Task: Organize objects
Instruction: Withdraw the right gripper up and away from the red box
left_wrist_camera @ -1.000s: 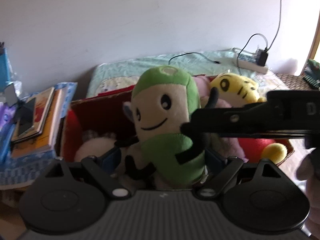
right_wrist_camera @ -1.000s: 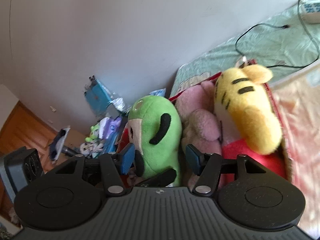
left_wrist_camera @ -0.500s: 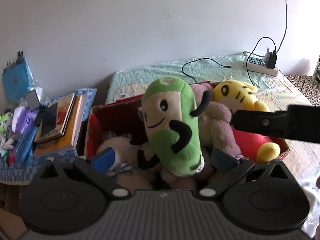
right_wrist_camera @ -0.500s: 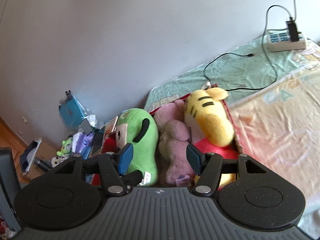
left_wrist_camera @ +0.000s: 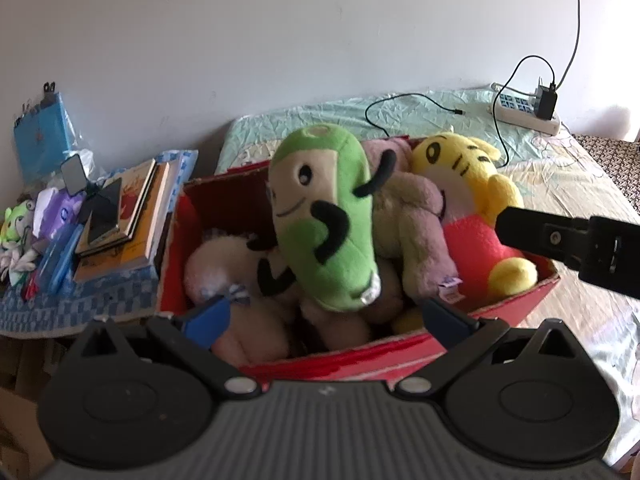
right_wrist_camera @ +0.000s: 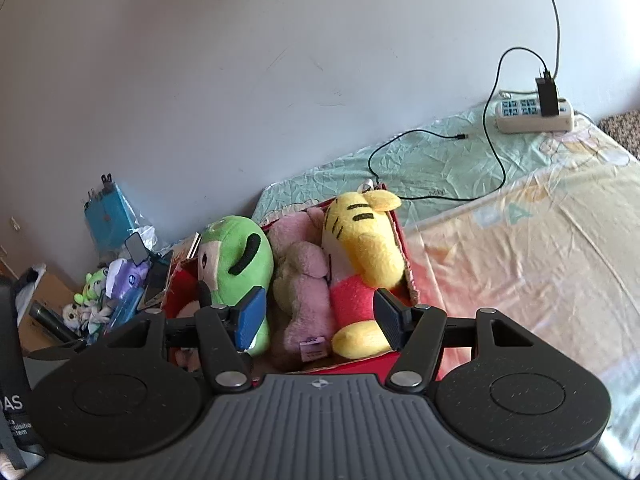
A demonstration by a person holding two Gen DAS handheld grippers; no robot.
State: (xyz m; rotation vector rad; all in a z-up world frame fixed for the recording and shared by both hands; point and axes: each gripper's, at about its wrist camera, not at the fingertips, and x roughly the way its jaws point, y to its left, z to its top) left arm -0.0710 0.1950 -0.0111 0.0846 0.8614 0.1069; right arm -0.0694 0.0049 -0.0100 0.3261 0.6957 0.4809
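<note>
Fingers of left gripper [left_wrist_camera: 326, 318] and right gripper [right_wrist_camera: 318, 318] spread, empty; green plush toy [left_wrist_camera: 324, 216] leans ahead in red cardboard box [left_wrist_camera: 360, 356]; seat it deeper.

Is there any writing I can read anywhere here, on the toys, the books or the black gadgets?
"AS": white letters, cut off by the picture edge, on the black device at lower left of the right wrist view.
Smaller print below it: too blurred to read.
Purple tag on the pink plush: too small.
Book covers: illegible.

Plush toys [left_wrist_camera: 324, 216] crowd the red box [left_wrist_camera: 360, 354]; open bedsheet [right_wrist_camera: 520, 264] lies free to its right.
</note>
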